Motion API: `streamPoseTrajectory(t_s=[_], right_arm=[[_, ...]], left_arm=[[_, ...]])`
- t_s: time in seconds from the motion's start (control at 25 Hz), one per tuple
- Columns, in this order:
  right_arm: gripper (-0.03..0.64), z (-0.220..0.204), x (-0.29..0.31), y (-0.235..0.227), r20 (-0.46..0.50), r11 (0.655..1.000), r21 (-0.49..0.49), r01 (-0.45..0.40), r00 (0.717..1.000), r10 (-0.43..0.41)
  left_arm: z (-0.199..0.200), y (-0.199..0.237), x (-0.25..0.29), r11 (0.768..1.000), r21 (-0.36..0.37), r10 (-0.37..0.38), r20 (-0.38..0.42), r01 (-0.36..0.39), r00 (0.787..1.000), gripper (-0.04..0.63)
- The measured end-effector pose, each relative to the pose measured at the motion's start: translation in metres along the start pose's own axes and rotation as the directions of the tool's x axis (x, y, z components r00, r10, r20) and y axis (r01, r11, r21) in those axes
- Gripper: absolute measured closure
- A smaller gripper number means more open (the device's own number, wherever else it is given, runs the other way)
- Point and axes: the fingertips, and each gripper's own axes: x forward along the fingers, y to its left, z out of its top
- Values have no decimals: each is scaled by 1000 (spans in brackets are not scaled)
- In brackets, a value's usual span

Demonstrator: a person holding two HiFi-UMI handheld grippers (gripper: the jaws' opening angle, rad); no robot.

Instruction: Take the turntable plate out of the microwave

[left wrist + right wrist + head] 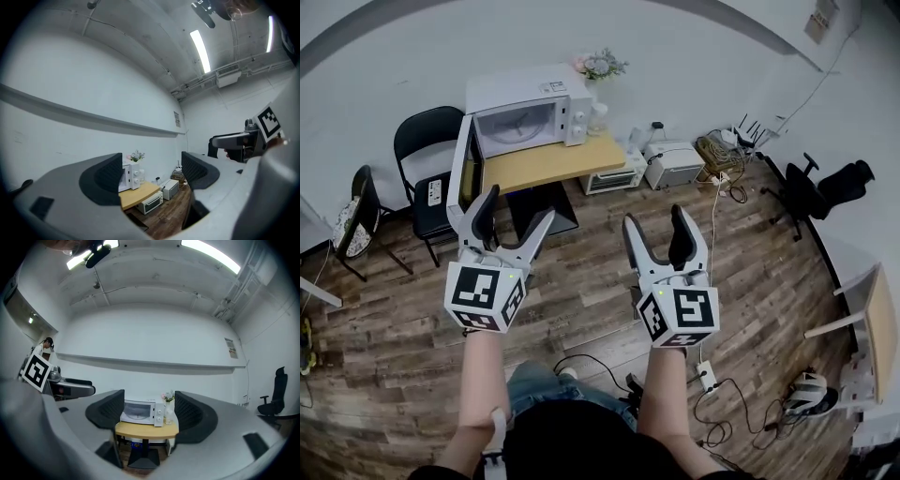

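Note:
A white microwave (530, 112) stands on a wooden table (548, 161) by the far wall, several steps ahead of me. Its door (462, 161) hangs open to the left, and the round turntable plate (520, 126) shows faintly inside the cavity. My left gripper (517, 206) and right gripper (654, 217) are held side by side over the floor, far short of the table, both open and empty. The right gripper view frames the microwave (138, 411) between its jaws. The left gripper view has the microwave (127, 177) at its left jaw.
Two black chairs (431, 131) (358, 217) stand left of the table. A toaster oven (614, 175) and a white appliance (673, 164) sit on the floor to its right, with cables (722, 178) nearby. A flower vase (600, 67) stands beside the microwave. An office chair (825, 187) is at right.

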Motion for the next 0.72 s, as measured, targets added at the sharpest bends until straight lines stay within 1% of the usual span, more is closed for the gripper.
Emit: streamPoseTrajectory(t_s=[0.12,0.24,0.36,0.44,0.6,0.72], right_arm=[[272,-19,12,-7,-25,999,23,-27,999,28],[272,-30,25,-13,-38,998,47,-44,998,45],[272,-36,43,-20,-41,997,54,-50,998,52],[272,-40,57,-25,-41,998,50,-47,998,49],[273,-44,95,-34,-41,998,40,-46,998,47],[273,-46,131,-42,-47,999,19,-51,998,52]], left_arm=[[-15,-3,12,1000,11,11,-33,-10,999,198],[-21,3,25,999,36,35,-35,-33,999,198],[-26,9,42,997,72,44,-39,-41,998,198],[-31,17,56,997,63,46,-45,-43,998,198],[-41,39,93,999,2,51,-52,-51,997,198],[-47,60,124,998,0,66,-55,-66,996,198]])
